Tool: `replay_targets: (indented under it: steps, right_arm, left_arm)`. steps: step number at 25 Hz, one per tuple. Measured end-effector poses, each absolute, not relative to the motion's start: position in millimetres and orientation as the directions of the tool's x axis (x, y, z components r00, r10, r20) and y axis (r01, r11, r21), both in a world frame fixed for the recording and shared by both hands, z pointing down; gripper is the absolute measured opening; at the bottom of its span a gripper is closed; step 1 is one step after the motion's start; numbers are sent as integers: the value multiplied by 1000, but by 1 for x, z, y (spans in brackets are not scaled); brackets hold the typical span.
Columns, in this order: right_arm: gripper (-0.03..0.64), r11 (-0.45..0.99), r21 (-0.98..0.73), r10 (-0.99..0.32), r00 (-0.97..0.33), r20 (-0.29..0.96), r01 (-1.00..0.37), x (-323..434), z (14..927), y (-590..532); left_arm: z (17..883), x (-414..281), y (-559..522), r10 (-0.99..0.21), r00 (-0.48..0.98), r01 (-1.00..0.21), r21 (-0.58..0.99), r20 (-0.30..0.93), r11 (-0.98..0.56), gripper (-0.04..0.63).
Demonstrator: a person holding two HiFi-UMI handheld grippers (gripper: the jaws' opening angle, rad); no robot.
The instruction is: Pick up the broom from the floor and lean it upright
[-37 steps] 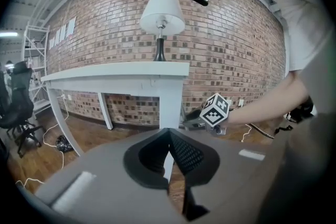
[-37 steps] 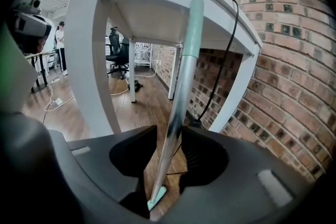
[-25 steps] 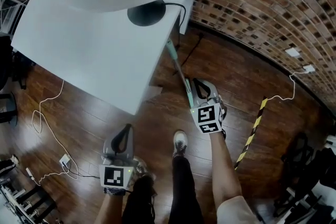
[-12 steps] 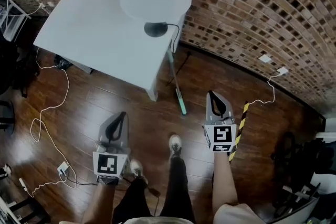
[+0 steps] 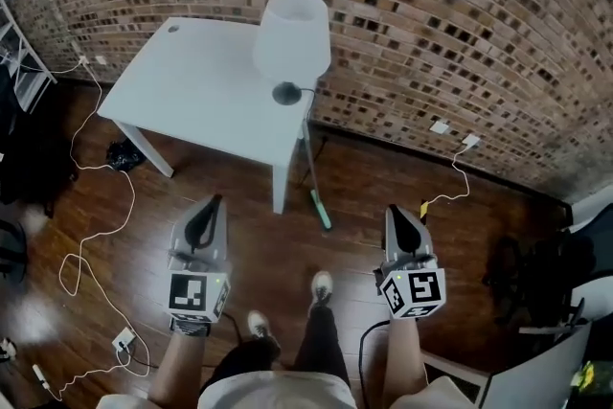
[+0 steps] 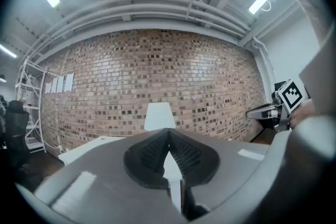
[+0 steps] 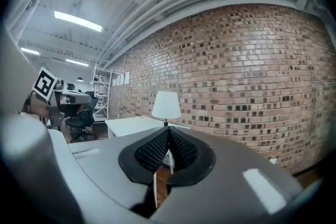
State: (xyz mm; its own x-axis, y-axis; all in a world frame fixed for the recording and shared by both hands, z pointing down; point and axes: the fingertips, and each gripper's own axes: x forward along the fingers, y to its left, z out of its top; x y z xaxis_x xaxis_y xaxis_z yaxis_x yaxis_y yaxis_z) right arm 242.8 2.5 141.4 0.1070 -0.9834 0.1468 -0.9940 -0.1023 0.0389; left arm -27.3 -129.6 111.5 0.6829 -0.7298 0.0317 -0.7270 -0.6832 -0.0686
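Observation:
The broom (image 5: 313, 170) stands tilted against the front corner of the white table (image 5: 192, 86), with its green head (image 5: 321, 209) on the wooden floor and its thin handle running up to the table edge. My left gripper (image 5: 206, 206) is held up level on the left, shut and empty, well apart from the broom. My right gripper (image 5: 396, 214) hovers to the right of the broom head, also shut with nothing in it. In the left gripper view the jaw tips (image 6: 168, 134) meet in front of the lamp. In the right gripper view the tips (image 7: 168, 131) meet too.
A white lamp (image 5: 292, 38) stands on the table's near corner by the brick wall (image 5: 431, 5). Cables (image 5: 91, 235) trail over the floor at the left, and another (image 5: 450, 182) at the right. The person's shoes (image 5: 321, 287) are between the grippers. Dark chairs (image 5: 536, 278) stand at the right.
My right gripper was at the broom handle one second ago and has come away to the right. Both grippers have risen, and the view has pulled up from the floor.

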Motion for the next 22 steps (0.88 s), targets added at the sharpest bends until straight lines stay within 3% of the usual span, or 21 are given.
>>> replay_targets:
  steps: [5, 11, 22]
  right_arm:
    - [12, -132, 19, -990, 133, 46, -991, 227, 74, 54]
    - [12, -127, -8, -991, 127, 39, -992, 208, 47, 92]
    - [12, -174, 5, -985, 174, 8, -985, 214, 40, 113]
  left_arm:
    - [75, -52, -97, -709, 705, -708, -78, -11, -702, 0]
    - [67, -78, -56, -730, 683, -729, -61, -1, -682, 0]
    - [61, -58, -19, -691, 722, -692, -58, -41, -720, 0]
